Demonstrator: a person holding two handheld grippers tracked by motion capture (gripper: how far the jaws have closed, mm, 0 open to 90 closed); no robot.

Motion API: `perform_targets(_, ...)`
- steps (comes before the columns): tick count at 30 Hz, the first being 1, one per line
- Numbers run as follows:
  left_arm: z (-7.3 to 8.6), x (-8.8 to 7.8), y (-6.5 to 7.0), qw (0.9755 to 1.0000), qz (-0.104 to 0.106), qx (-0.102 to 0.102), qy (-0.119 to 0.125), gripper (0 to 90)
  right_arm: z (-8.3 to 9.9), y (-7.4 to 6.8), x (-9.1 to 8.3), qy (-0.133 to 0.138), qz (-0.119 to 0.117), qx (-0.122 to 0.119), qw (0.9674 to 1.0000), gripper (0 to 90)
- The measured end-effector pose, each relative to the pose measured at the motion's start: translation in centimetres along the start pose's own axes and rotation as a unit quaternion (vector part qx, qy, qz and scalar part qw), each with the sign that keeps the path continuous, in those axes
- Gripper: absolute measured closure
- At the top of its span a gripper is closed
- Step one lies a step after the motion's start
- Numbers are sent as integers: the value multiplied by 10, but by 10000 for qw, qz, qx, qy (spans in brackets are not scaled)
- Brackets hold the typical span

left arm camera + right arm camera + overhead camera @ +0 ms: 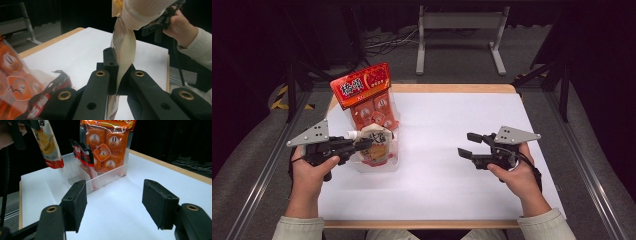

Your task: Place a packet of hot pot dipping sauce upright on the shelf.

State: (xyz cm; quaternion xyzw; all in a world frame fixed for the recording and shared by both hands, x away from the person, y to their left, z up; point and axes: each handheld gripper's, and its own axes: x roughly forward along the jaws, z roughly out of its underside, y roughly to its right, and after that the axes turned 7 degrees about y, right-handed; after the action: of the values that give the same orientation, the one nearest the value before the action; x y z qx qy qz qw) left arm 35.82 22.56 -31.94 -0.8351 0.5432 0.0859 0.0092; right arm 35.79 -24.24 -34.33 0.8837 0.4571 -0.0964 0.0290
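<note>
My left gripper (pixel 364 144) is shut on a cream spouted pouch (pixel 379 142) and holds it above a clear plastic bin (pixel 389 167) at the table's left. In the left gripper view the black jaws (pixel 117 67) pinch the pouch (pixel 123 50) by its flat lower part. An orange snack bag (pixel 367 95) stands upright in the bin's far end. A small red-and-black packet (pixel 83 153) leans inside the bin (pixel 100 180). My right gripper (pixel 468 144) hovers open over the bare table to the right, with nothing between its pads (pixel 115 205).
A white sheet (pixel 452 125) covers the wooden table. The person's right hand and its gripper (pixel 160 22) show far off in the left gripper view. A grey metal stand (pixel 459 30) is on the floor behind the table.
</note>
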Motion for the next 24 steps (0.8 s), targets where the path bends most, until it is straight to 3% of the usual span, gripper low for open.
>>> perform_targets(8,3,-2,-5,9985,-509,114,185,887,-2,6,-9,67,99,4,9999,378)
perform_targets(18,12,5,-13,9976,-645,236,117,887,-1,9,-11,107,94,71,9999,379)
perform_targets(24,19,8,-19,9979,-603,172,151,887,-2,10,-12,187,26,163,9997,379)
